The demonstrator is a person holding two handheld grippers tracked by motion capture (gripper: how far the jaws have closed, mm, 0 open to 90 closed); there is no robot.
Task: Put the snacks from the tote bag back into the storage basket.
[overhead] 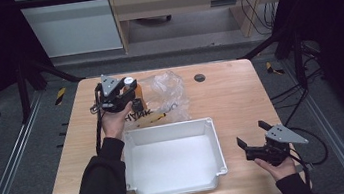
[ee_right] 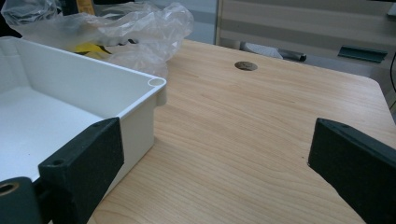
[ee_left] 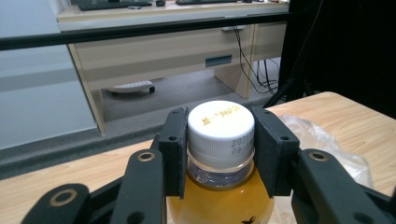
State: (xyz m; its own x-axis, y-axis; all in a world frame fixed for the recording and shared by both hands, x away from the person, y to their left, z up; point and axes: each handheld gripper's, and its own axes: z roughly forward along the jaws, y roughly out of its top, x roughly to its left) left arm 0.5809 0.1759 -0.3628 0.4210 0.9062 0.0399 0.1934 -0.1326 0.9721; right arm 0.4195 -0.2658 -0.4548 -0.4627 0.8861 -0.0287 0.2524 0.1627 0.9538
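A bottle of orange drink (ee_left: 219,200) with a white cap (ee_left: 221,126) sits between the jaws of my left gripper (ee_left: 222,149), whose pads press on its neck and cap from both sides. In the high view the left gripper (overhead: 122,96) holds the bottle (overhead: 135,92) upright above the far left of the table, beside a crumpled clear plastic bag (overhead: 167,95). My right gripper (overhead: 250,134) rests low at the table's near right, jaws wide apart and empty; in its own view the right gripper (ee_right: 215,158) points over bare wood next to the white tray (ee_right: 140,95).
A white rectangular tray (overhead: 214,144) stands empty at the table's near middle. The plastic bag (ee_right: 135,28) lies just behind it, with printed packaging inside. A round cable hole (overhead: 200,77) sits at the far middle. Black frame bars border the table.
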